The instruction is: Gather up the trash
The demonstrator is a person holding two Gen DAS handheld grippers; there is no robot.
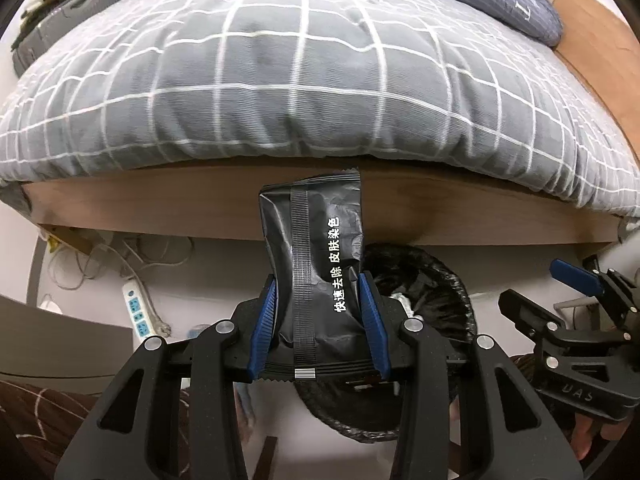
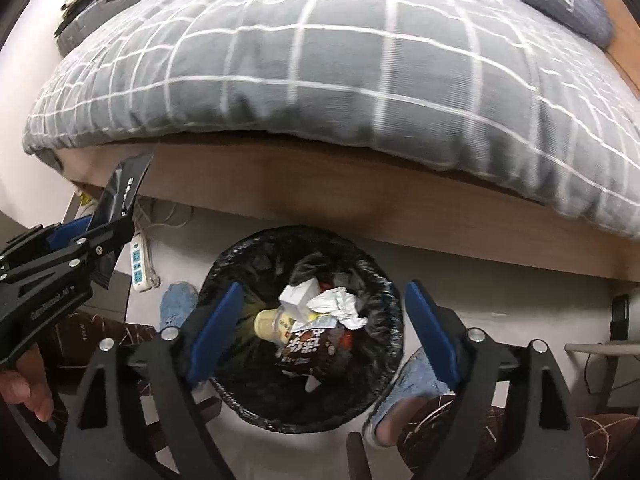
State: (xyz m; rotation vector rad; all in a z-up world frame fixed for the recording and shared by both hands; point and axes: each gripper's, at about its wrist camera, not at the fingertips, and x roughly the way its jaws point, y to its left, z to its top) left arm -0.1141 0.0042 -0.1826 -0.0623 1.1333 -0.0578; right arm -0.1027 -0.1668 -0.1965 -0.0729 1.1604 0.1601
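My left gripper is shut on a black foil packet with white Chinese print, held upright just left of the bin. The packet also shows in the right wrist view, in the left gripper. A round trash bin with a black liner stands on the floor by the bed; its rim shows in the left wrist view. It holds a bottle, a white box, crumpled paper and a brown wrapper. My right gripper is open and empty right above the bin, and shows in the left wrist view.
A bed with a grey checked duvet and wooden frame fills the back. A white power strip and cables lie on the floor at the left. The person's feet in blue slippers flank the bin.
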